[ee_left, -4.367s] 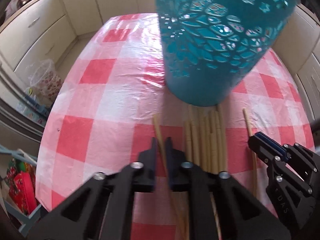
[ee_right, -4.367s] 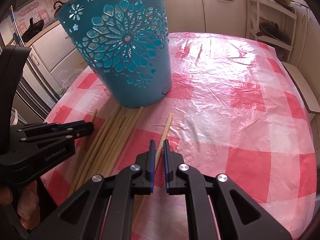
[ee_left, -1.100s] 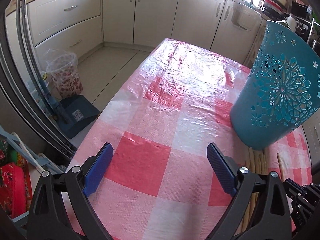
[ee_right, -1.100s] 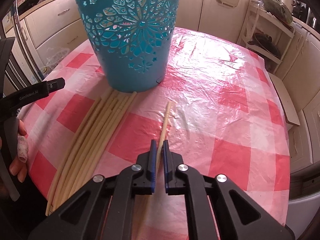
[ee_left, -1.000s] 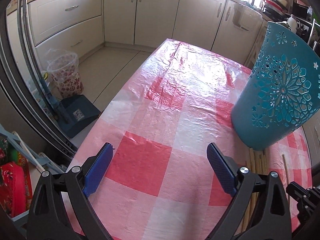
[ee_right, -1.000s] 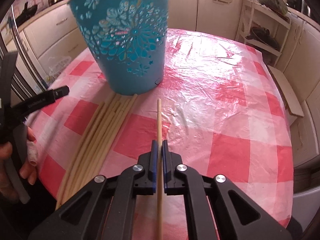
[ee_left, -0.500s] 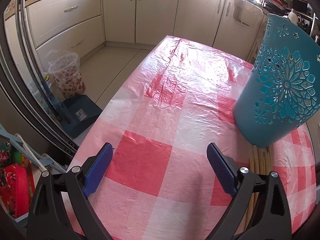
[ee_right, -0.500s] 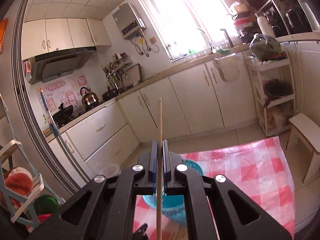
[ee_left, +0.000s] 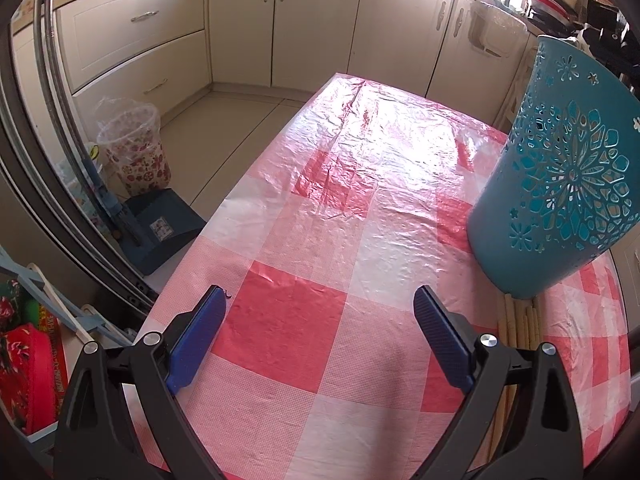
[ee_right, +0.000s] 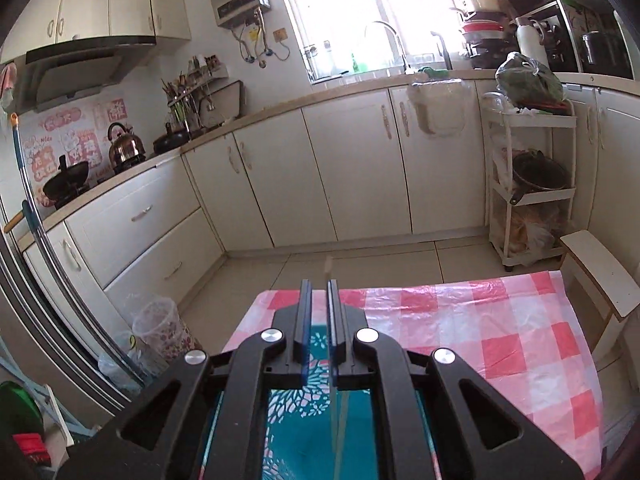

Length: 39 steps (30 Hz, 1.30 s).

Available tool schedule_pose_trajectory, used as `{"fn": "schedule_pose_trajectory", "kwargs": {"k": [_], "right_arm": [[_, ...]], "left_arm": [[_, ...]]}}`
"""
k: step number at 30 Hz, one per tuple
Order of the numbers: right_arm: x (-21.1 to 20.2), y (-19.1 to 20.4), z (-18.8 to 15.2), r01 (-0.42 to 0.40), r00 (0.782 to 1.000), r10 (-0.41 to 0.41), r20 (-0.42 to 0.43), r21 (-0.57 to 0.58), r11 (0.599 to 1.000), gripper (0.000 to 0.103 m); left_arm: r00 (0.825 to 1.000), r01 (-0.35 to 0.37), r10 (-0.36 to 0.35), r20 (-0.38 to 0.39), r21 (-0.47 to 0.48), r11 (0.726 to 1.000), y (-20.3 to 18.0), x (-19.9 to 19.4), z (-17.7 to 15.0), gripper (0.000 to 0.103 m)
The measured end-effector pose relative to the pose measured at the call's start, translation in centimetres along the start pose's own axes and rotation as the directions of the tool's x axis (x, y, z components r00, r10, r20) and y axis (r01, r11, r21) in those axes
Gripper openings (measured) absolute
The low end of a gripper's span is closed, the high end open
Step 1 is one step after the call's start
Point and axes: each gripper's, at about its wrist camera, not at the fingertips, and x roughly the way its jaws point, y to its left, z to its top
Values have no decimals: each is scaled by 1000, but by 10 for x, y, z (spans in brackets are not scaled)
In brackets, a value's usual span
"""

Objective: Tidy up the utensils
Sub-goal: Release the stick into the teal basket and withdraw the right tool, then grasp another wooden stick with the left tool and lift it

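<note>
Over a kitchen table in a red-and-white checked plastic cover, the right gripper hangs above the open mouth of a teal cut-out basket, its blue pads standing a narrow slot apart. Its jaws have just been opening, and a single pale chopstick shows blurred in the gap against the right-hand pad, its top poking just above the fingertips and its length running down into the basket; whether the pads press on it or it is sliding free cannot be told. The left gripper is spread wide and empty above the table's near edge, pinching nothing, with a red square of cloth between its fingers. The basket stands upright by the table's right edge in the left wrist view. Just beside its base, toward the near right corner, a bundle of chopsticks lies flat on the cover, partly hidden behind the left gripper's frame. By the look of it, one stick is at the point of delivery, and the bundle on the table is yet to go in, so most of the sorting appears to lie ahead.
</note>
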Motion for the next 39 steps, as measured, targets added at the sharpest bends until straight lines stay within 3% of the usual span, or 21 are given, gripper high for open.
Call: {"fn": "schedule_pose_trajectory", "kwargs": {"k": [3,8,11,14,15,17,20,24,28,39], "right_arm": [[-8,-2,-8,-8,1000,8,-10,-12,1000,25],[-80,-13,-25,13,992,-15,127,14,1000,49],[-113,-22,-57,55,992,-57,113,20,998,51],[-107,-29,-104,82,995,-83,-64,-12,997,48],[-100,-31,-119,88,988,-90,-123,-20,996,36],[-81,-36,-147,78,964,-78,-254,-11,997,23],[-61,-37,-165,71,942,-72,-328,-14,997,21],[-40,-24,-172,57,929,-71,-362,-48,997,20],[-21,-14,-175,75,915,-96,-391,-70,995,20],[-20,-13,-181,71,911,-137,-389,-181,981,13]], "left_arm": [[1000,4,-4,2,-4,1000,0,0,0,91],[1000,8,-8,8,-19,1000,4,0,0,91],[1000,6,-6,8,-17,1000,4,0,0,91],[999,3,-1,39,-35,999,5,-5,-2,91],[998,1,1,57,-38,999,6,-10,-3,91],[996,-7,9,94,-21,1000,3,-21,-9,91],[995,12,-16,98,44,999,-7,-36,-19,92],[995,14,-26,92,131,991,-21,-50,-33,93],[997,41,-51,61,157,987,-29,-51,-39,93],[997,65,-72,22,226,972,-55,-50,-42,93]]}}
